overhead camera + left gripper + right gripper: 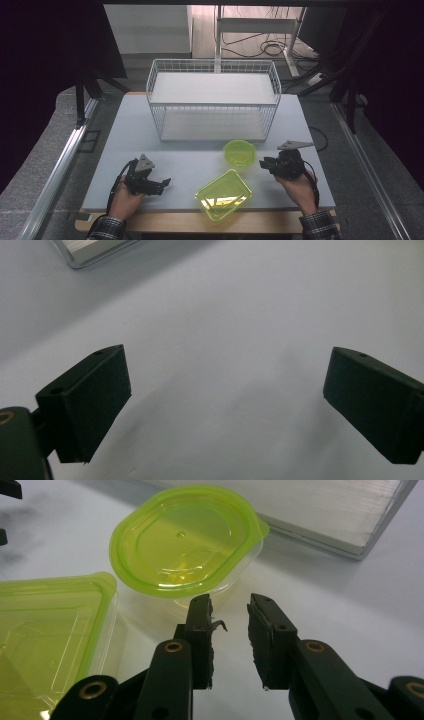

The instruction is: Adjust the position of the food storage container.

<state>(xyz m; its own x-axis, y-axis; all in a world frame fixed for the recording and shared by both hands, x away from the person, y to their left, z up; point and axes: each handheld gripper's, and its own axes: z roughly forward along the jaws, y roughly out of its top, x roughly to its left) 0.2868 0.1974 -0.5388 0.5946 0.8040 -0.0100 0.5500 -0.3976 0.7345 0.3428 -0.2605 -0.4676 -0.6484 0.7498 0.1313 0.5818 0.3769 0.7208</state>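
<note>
**Right tool narrowed beside the round container**

In the high view we see the right tool [264, 163] at about 3 o'clock of the round green container [239, 152], just beside it. In the right gripper view its jaws stand a narrow gap apart with nothing between them; the container [185, 555] lies just past their tips at 11 o'clock, and we cannot tell whether the left tip touches its wall. The rectangular green tray [45, 630] is cut off at the left edge there. The left tool [162, 182] rests low over the bench [190, 165] at 8 o'clock of the tray [223, 195], its jaws wide apart over bare surface [225, 340]. What lies inside the tray is hard to make out. The wire basket [212, 97] stands at 12 o'clock.
</note>
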